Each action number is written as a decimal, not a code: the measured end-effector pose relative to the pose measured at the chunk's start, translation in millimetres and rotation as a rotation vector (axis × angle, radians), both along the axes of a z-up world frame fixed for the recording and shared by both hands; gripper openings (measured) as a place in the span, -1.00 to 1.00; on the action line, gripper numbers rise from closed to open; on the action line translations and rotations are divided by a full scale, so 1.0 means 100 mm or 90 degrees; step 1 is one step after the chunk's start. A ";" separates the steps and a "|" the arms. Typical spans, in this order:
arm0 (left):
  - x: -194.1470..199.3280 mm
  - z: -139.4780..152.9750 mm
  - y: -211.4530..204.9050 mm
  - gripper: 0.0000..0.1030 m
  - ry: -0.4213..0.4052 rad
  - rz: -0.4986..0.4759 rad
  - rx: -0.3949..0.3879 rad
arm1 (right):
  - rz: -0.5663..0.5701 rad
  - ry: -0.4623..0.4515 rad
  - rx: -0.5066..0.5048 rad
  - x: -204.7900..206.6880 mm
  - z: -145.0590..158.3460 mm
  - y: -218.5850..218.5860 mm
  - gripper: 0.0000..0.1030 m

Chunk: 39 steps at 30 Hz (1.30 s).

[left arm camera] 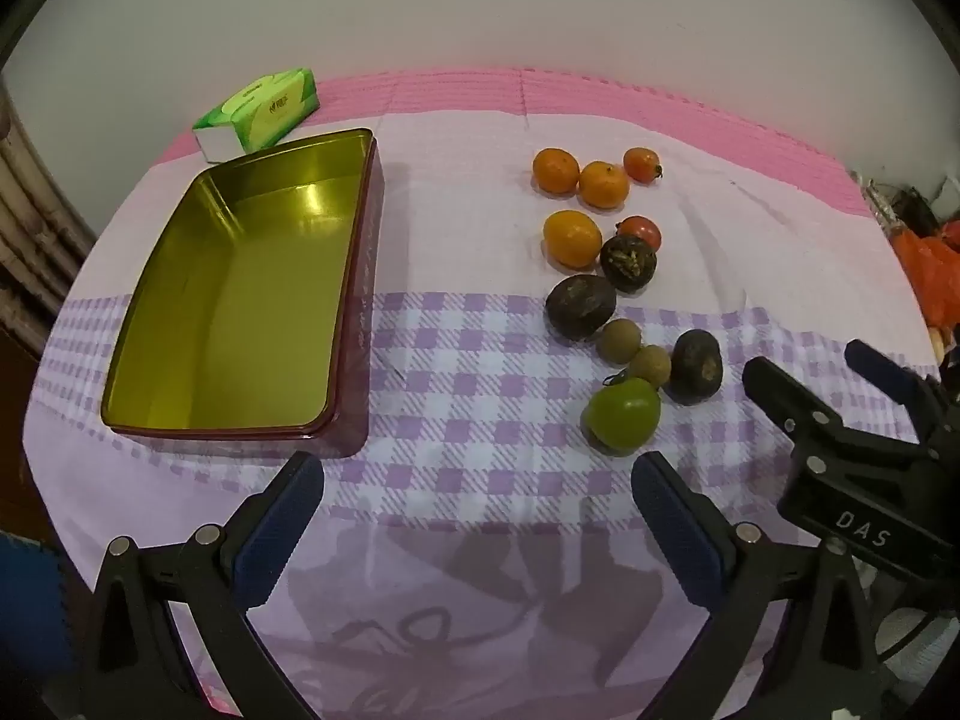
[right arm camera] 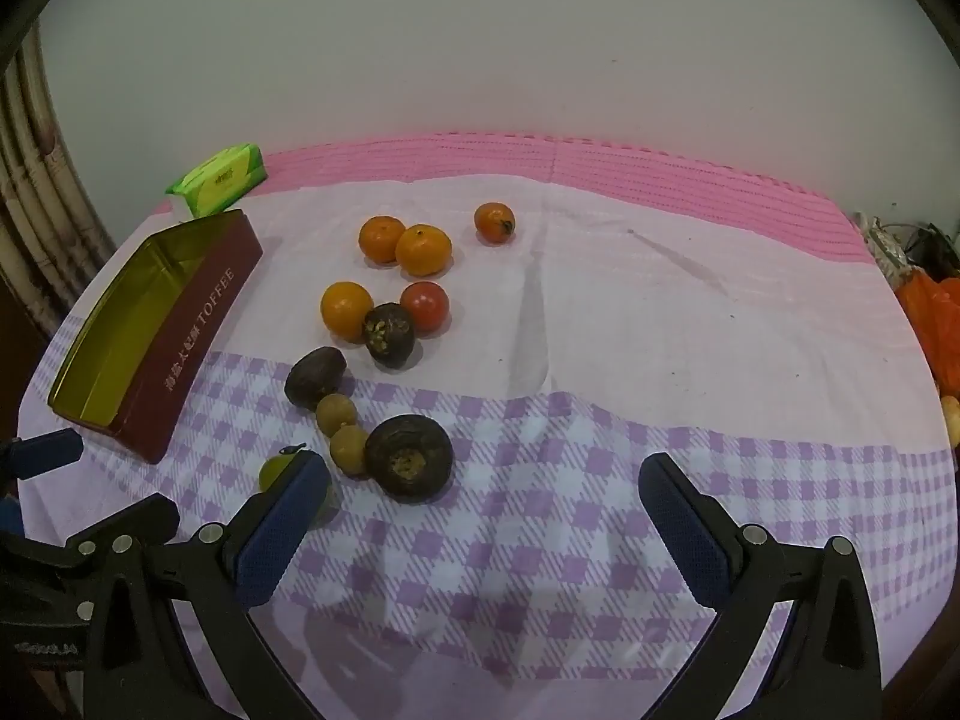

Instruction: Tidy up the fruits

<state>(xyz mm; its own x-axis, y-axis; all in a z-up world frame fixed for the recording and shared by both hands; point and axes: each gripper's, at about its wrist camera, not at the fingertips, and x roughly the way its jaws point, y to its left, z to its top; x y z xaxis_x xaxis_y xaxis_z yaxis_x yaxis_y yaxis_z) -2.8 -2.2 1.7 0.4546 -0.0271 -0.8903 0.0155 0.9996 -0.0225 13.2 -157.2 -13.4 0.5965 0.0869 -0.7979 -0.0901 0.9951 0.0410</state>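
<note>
An open maroon toffee tin (left arm camera: 240, 312) with a gold inside lies empty on the left of the checked cloth. To its right lie several fruits: oranges (left arm camera: 572, 239), a red tomato (left arm camera: 641, 231), dark purple fruits (left arm camera: 579, 306), two tan longans (left arm camera: 620, 340) and a green fruit (left arm camera: 624, 414). My left gripper (left arm camera: 477, 474) hangs open over bare cloth between the tin and the green fruit. My right gripper (right arm camera: 485, 471) is open, just right of the nearest dark fruit (right arm camera: 409, 457). Its left finger (right arm camera: 282, 534) hides part of the green fruit (right arm camera: 273, 471).
A green tissue pack (left arm camera: 264, 108) lies behind the tin (right arm camera: 198, 324), by the wall. An orange bag (left arm camera: 936, 276) and clutter sit past the table's right edge. The cloth right of the fruits (right arm camera: 690, 330) is bare. The grippers hang side by side.
</note>
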 end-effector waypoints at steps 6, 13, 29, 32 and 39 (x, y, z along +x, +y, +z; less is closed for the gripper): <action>-0.01 0.00 0.02 0.98 0.000 -0.014 -0.032 | 0.000 0.001 0.000 0.02 -0.03 0.03 1.00; -0.02 -0.03 -0.04 0.98 0.005 -0.037 -0.039 | 0.001 -0.001 0.002 0.01 -0.02 0.03 1.00; -0.02 -0.09 -0.03 0.98 0.014 -0.031 -0.008 | 0.002 0.000 0.003 0.00 -0.02 0.04 1.00; -0.01 -0.10 0.00 0.98 0.018 -0.018 0.002 | 0.002 0.001 0.002 0.00 -0.02 0.04 1.00; -0.01 -0.10 0.03 0.97 0.019 -0.003 0.005 | 0.005 0.002 0.003 0.00 -0.01 0.05 1.00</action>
<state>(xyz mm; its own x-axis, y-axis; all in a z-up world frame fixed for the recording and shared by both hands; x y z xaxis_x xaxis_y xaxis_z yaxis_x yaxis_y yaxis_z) -3.5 0.5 -8.2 0.4276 -0.0219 -0.9037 0.0193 0.9997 -0.0151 13.5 -151.8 -14.4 0.5938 0.0957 -0.7989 -0.0985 0.9941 0.0459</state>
